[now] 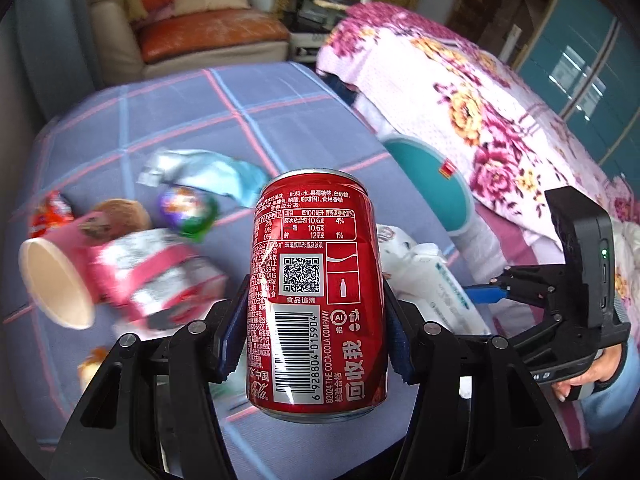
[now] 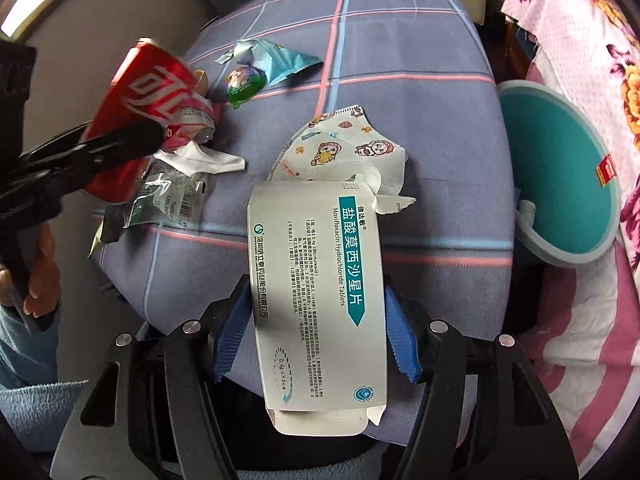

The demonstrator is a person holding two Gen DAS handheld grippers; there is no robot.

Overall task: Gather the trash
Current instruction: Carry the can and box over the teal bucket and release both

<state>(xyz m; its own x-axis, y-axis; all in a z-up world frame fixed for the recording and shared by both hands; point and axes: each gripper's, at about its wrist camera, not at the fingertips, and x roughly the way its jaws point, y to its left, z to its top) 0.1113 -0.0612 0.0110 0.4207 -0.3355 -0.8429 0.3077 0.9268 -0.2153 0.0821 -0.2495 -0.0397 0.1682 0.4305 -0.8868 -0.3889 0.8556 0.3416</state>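
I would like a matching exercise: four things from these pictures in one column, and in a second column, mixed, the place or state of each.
Things:
1. red cola can
2. white medicine box
3. pink paper cup
4. child's face mask

Places or states:
A. lying on its side, open mouth showing
B. between the left tongs
C. flat on the checked cloth, beyond the box
D. between the right tongs

Pairs: 1-B, 2-D, 3-A, 4-C

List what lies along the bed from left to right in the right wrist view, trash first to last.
Red cola can held in the left tool → green-purple wrapper → light blue packet → cartoon face mask → teal round bin.
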